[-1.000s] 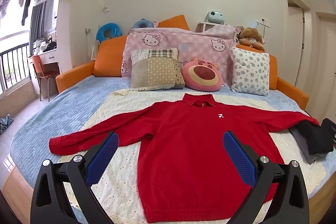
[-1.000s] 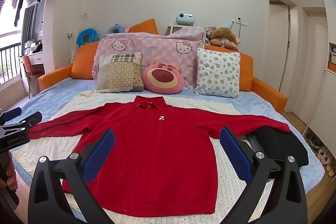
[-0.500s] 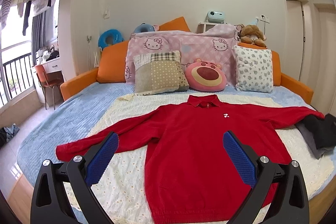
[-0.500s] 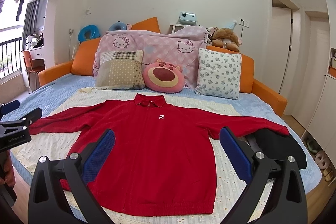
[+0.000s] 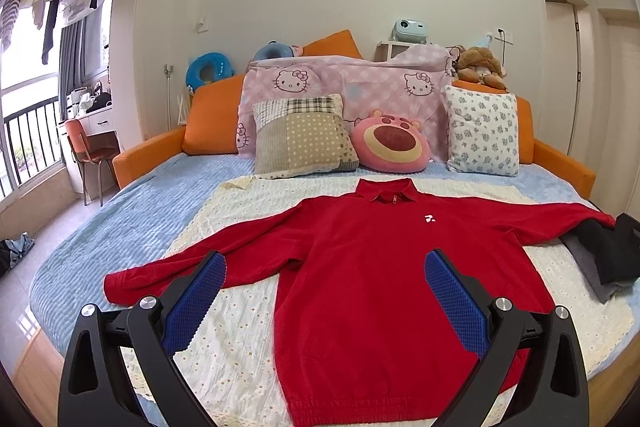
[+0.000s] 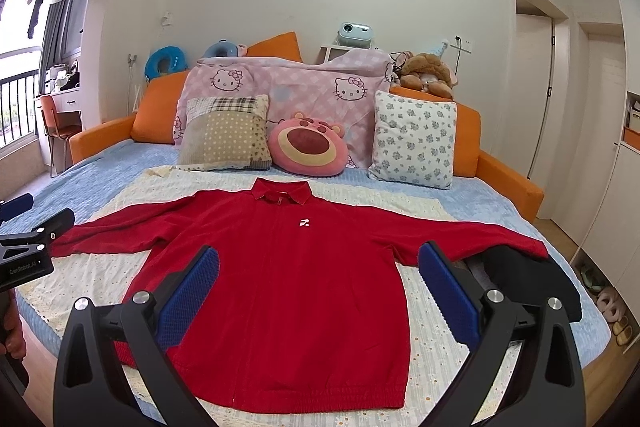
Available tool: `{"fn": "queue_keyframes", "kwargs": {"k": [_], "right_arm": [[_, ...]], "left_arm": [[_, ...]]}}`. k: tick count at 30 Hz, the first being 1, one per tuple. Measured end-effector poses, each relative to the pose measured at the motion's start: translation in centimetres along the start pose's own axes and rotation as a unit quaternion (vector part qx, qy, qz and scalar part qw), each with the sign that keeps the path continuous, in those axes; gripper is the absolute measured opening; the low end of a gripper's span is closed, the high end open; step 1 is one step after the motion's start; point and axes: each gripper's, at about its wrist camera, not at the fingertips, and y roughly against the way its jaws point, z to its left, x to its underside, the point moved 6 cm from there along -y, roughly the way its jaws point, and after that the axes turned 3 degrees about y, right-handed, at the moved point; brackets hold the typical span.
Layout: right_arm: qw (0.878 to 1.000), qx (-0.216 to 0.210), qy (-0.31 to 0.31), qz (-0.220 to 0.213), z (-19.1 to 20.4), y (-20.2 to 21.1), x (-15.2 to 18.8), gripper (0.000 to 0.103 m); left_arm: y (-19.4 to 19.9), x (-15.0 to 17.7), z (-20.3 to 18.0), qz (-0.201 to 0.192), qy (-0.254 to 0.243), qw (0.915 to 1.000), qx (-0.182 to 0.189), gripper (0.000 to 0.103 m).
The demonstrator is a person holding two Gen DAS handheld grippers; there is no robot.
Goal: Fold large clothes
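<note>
A red zip-front jacket (image 5: 360,267) (image 6: 288,267) lies flat and face up on a cream patterned sheet (image 5: 240,331) over the bed, collar toward the pillows, both sleeves spread out sideways. My left gripper (image 5: 322,263) hovers open above its lower half, nothing between the blue pads. Over the hem area my right gripper (image 6: 318,259) is open too, and empty. The left gripper's body (image 6: 28,243) shows at the left edge of the right wrist view, beside the left sleeve cuff.
A dark garment on a grey one (image 5: 608,255) (image 6: 520,267) lies by the right sleeve end. Several pillows (image 5: 300,139) and a pink plush cushion (image 6: 306,145) line the orange headboard. Slippers (image 6: 608,307) sit on the floor at right. A chair and desk (image 5: 92,143) stand by the window.
Both grippers have tilted up and pulled back a little, so the jacket sits lower in both views. The jacket itself has not moved and both grippers stay open.
</note>
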Motion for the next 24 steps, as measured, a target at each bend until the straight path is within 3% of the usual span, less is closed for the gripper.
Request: {"fn": "queue_keyframes", "kwargs": {"k": [24], "right_arm": [[1.0,-0.001,-0.008,0.007,-0.29,-0.57,0.58,0.098]], "left_arm": [[-0.41,0.48,-0.03,0.005,0.002,1.0,0.001,0.101]]}}
